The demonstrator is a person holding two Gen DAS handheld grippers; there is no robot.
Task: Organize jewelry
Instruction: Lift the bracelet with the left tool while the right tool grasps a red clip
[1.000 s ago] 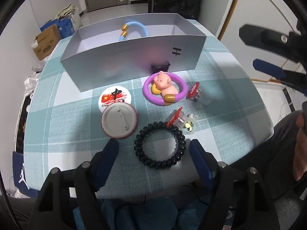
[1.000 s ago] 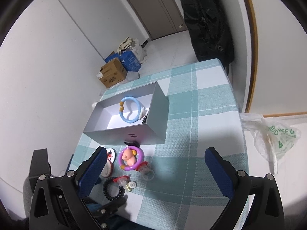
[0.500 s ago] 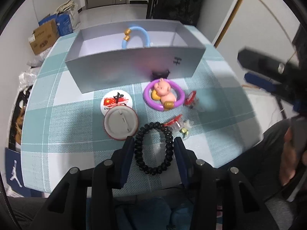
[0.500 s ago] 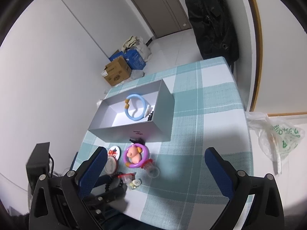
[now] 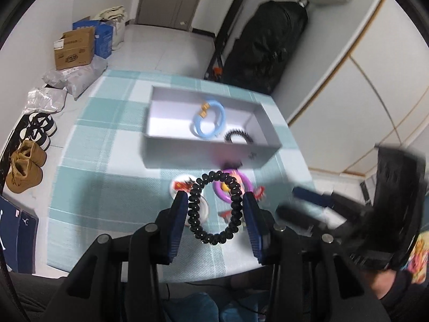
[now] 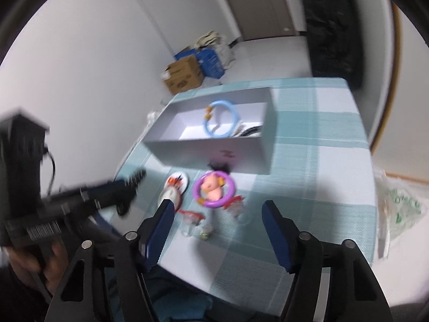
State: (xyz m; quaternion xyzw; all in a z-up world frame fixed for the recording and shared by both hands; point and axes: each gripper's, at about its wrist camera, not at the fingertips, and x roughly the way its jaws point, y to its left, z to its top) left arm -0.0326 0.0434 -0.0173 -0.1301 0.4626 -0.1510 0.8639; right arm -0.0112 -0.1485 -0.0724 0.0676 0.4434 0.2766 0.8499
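My left gripper (image 5: 214, 198) is shut on a black bead bracelet (image 5: 211, 237) and holds it in the air above the table's near side. Beyond it stands an open grey box (image 5: 203, 155) with a blue ring (image 5: 211, 123) and a black spiral band (image 5: 238, 135) inside. My right gripper (image 6: 218, 206) hovers over a purple ring with a pink pig (image 6: 214, 187) and red clips (image 6: 191, 214). Its jaws are closing with nothing gripped between them. Two round badges (image 6: 178, 181) lie left of the pig ring. The picture is blurred.
A teal checked cloth (image 6: 321, 134) covers the small table. Cardboard boxes (image 5: 75, 51), shoes (image 5: 24, 166) and a black bag (image 5: 262, 43) stand on the floor around it. A plastic bag (image 6: 399, 209) lies off the right edge. A hand (image 6: 51, 257) holds the left gripper.
The left gripper shut on the black bracelet and lifted it off the table. The right gripper came down toward the pig ring and clips, and its jaws narrowed.
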